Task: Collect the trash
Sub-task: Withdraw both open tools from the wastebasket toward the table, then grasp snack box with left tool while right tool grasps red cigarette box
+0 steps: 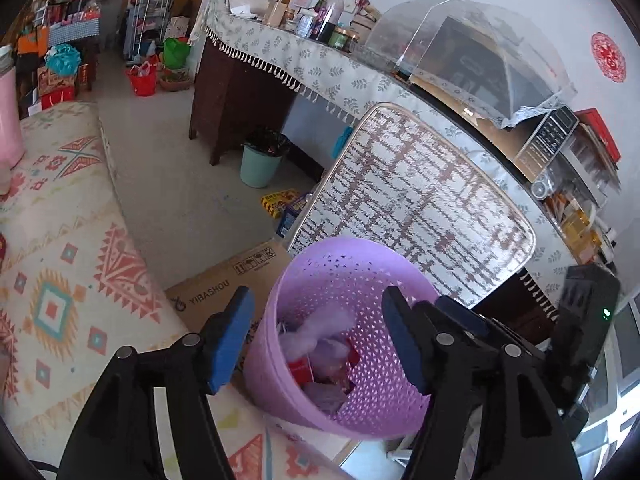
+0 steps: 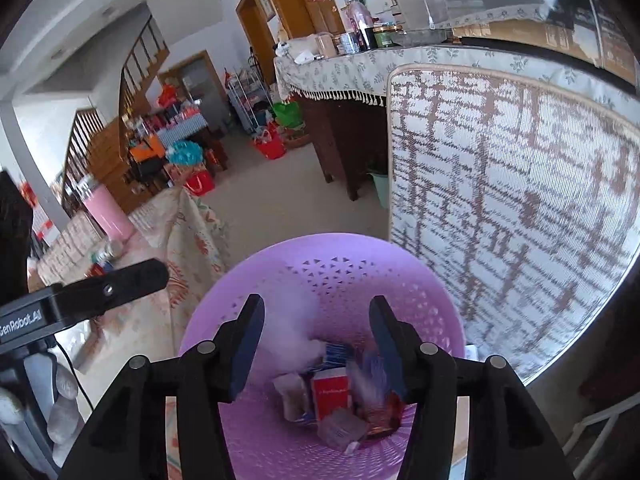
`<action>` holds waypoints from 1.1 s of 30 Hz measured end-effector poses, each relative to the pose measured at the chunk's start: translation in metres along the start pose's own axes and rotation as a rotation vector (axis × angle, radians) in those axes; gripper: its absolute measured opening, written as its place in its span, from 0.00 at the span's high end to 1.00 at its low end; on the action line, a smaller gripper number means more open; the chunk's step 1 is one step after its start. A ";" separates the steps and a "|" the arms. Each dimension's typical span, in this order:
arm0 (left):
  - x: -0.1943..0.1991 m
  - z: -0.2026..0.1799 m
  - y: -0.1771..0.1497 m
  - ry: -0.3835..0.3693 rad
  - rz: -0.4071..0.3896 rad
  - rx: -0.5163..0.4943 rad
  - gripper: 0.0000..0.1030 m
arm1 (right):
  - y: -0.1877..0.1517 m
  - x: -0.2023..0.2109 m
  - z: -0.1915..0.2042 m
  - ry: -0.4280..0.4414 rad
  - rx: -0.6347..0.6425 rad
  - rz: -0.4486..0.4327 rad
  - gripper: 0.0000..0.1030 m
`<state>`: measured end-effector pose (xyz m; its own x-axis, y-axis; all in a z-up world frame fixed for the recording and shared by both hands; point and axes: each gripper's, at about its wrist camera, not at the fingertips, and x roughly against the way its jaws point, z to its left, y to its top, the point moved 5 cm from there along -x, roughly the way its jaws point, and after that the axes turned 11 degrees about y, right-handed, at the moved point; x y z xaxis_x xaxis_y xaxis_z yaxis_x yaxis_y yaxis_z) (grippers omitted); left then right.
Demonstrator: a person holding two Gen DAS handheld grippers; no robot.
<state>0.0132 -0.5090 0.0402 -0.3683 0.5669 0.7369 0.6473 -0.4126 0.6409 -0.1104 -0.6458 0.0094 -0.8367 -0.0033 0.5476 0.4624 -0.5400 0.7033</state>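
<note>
Both claws hover over a lilac perforated basket, pointing down into it, fingers spread wide, nothing held in either.

Right claw: centred above basket mouth, blue pads at approx 9 and 3 o'clock of the opening. Below it, at basket bottom, lies the trash: a red carton, white wrappers, a clear plastic piece, w/ a white fluffy wad at 11 o'clock of the heap. One blurred wrapper shows just beside the right-hand pad; can't tell if it touches.

Left claw: comes in from the basket's 9 o'clock side, tilted. Its left finger sits outside the rim, over a cardboard box; its right finger is over the basket's interior. The right tool's black body shows at 3 o'clock in this view.

Basket stands beside a patterned cloth w/ orange and teal diamonds. Behind it, at 12 o'clock, a woven cushion leans against a worktop draped in leaf-print cloth, crowded w/ jars. A green bin stands on the floor further back.
</note>
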 end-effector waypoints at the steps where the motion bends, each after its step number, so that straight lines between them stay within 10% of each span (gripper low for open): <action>1: 0.003 0.000 -0.001 0.017 -0.001 -0.011 0.35 | -0.001 -0.001 0.003 0.004 -0.001 0.004 0.43; 8: 0.056 0.043 -0.017 0.066 -0.041 -0.007 0.35 | -0.009 -0.007 0.042 0.072 0.041 0.034 0.41; 18: 0.122 0.210 -0.059 0.427 -0.060 -0.002 0.26 | -0.046 -0.033 0.135 0.263 0.120 0.166 0.33; 33: 0.049 0.254 -0.077 0.401 0.098 -0.130 0.18 | -0.071 -0.066 0.230 0.344 0.207 0.237 0.32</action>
<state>0.1148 -0.2683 -0.0284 -0.5560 0.2088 0.8045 0.6121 -0.5519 0.5663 -0.0207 -0.4141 0.0275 -0.7337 -0.4038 0.5465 0.6719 -0.3115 0.6720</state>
